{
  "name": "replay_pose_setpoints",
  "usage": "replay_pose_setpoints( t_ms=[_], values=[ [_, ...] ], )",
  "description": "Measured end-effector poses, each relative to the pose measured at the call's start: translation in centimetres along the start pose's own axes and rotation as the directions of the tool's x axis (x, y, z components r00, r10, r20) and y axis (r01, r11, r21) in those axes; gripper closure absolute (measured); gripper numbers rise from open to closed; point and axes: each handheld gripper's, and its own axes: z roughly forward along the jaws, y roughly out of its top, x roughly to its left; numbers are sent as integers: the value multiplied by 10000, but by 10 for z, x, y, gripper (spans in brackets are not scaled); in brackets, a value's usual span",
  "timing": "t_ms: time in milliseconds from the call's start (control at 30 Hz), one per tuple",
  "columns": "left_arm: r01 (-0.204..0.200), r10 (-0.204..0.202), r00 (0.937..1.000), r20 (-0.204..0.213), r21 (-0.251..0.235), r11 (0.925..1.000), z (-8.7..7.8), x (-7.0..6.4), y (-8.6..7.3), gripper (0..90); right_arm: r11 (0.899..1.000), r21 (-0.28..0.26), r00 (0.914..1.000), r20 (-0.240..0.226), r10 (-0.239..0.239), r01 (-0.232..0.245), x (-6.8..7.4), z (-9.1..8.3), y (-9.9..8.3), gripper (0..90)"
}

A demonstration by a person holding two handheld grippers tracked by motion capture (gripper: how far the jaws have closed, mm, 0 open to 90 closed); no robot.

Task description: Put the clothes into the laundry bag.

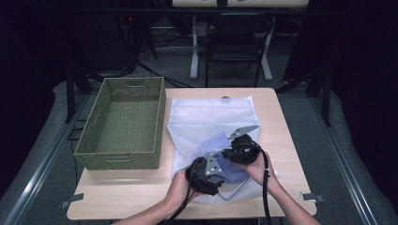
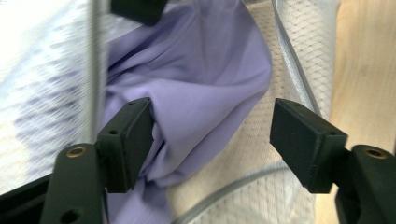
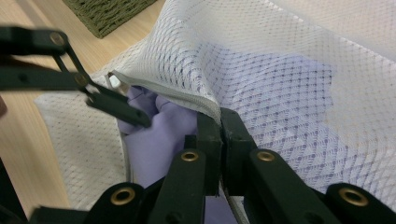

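Note:
A white mesh laundry bag (image 1: 206, 117) lies flat on the wooden table (image 1: 281, 140). A lilac cloth (image 1: 233, 169) sits partly inside its near opening. My right gripper (image 3: 219, 125) is shut on the bag's zipper edge (image 3: 187, 100) and lifts it off the cloth (image 3: 163, 135). My left gripper (image 2: 215, 135) is open at the bag's mouth, with a fold of the lilac cloth (image 2: 201, 70) between its jaws and against the left one. In the high view both grippers, left (image 1: 218, 171) and right (image 1: 231, 154), meet over the bag's near end.
A green woven basket (image 1: 124, 122) stands at the table's left side, close beside the bag, and its corner (image 3: 107, 14) appears in the right gripper view. A chair and stand legs are on the floor beyond the far edge.

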Motion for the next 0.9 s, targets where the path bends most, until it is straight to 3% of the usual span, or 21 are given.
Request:
replay_pose_setpoints(
  t_ms=[100,233,367,467,633,733,900],
  values=[
    [105,-92,9994,-346,374,9992,21,0,-1,387,10000,30,10000,-4,15,-15,0,2,0,881],
    [203,-164,9981,-589,662,9976,41,2,-14,546,9999,141,9999,-107,101,-100,-1,5,-2,881],
    [182,-179,9940,-1079,21,9998,41,7,-18,739,9999,104,9999,-126,90,-89,0,5,-2,881],
    [260,-311,9890,-1449,-365,9990,37,13,-13,831,9998,-114,9996,-225,141,-143,0,0,1,881],
    [467,-608,9780,-1996,-749,9961,31,25,-5,849,9986,-483,9992,-338,199,-215,3,-9,4,881],
    [666,-712,9814,-1782,-316,9973,40,26,-8,816,9988,-431,9990,-372,230,-246,2,-9,4,881],
    [507,-471,9858,-1613,185,9985,51,21,-15,719,9994,-3,9986,-400,337,-338,0,1,-2,881]
  ],
)
